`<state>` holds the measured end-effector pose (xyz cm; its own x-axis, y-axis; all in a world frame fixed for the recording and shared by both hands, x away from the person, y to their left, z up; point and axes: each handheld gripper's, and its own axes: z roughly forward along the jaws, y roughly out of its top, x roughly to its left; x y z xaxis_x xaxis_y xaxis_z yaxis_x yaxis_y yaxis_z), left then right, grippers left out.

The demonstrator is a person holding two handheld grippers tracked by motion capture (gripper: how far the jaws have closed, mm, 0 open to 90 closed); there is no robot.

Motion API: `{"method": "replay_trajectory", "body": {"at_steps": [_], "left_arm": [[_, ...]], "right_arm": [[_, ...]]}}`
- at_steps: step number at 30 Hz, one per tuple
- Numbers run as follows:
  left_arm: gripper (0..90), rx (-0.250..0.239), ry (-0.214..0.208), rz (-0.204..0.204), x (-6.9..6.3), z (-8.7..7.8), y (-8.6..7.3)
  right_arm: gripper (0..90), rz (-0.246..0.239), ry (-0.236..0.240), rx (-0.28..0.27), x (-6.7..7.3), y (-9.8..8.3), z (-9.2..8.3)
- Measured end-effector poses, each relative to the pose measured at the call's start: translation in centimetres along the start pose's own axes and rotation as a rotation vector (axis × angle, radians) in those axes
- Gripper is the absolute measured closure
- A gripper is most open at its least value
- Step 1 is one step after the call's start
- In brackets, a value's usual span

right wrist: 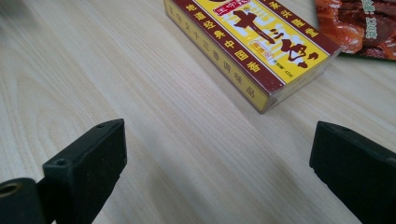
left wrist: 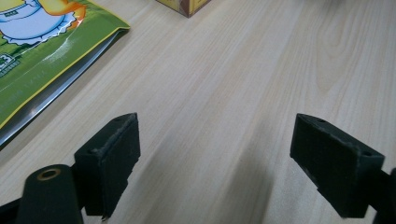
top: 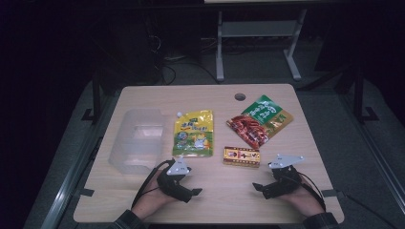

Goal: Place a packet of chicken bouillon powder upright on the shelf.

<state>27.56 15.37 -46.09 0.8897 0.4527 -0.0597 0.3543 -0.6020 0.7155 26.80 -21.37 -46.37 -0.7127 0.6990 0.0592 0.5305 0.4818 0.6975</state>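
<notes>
Red-and-yellow box [right wrist: 254, 44] bears Chinese writing; red snack bag [right wrist: 362, 25] reads "120g"

Four items lie on the bench [top: 143, 200].
Left of the yellow pouch [top: 193, 133] sits a clear tub [top: 136, 138]; right of it, a red box [top: 241, 156] and a red-green packet [top: 258, 121].

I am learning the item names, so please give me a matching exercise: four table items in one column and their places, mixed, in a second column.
Items:
1. bin
2. yellow pouch
3. box
4. red packet

Places:
A. far right of the row
B. far left of the row
C. nearest the right gripper
D. just right of the bin

Pairs: 1-B, 2-D, 3-C, 4-A
</notes>
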Motion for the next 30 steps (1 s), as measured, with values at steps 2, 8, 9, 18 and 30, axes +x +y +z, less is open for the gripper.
{"method": "replay_trajectory", "body": {"at_steps": [2, 8, 9, 18, 30], "left_arm": [[18.0, 0.004, 0.005, -0.014, 0.1, 0.0, 0.1], [33.4, 0.002, 0.014, -0.049, 0.6, -0.1, 0.9], [37.7, 0.004, 0.019, -0.063, 0.7, -0.2, 1.4], [73.3, 0.006, 0.062, -0.122, 1.8, 0.3, 3.5], [89.6, -0.008, 0.133, -0.172, 4.3, 0.5, 6.9]], "right_arm": [[3.5, 0.007, 0.003, -0.005, 0.0, 0.0, 0.0], [3.6, 0.016, 0.000, -0.004, -0.1, 0.0, -0.1], [3.8, 0.018, 0.003, -0.003, -0.1, 0.0, -0.1], [5.6, 0.038, 0.001, 0.011, -0.2, -0.1, -0.2], [5.9, 0.041, 0.016, -0.001, -0.1, -0.4, -0.6]]}}
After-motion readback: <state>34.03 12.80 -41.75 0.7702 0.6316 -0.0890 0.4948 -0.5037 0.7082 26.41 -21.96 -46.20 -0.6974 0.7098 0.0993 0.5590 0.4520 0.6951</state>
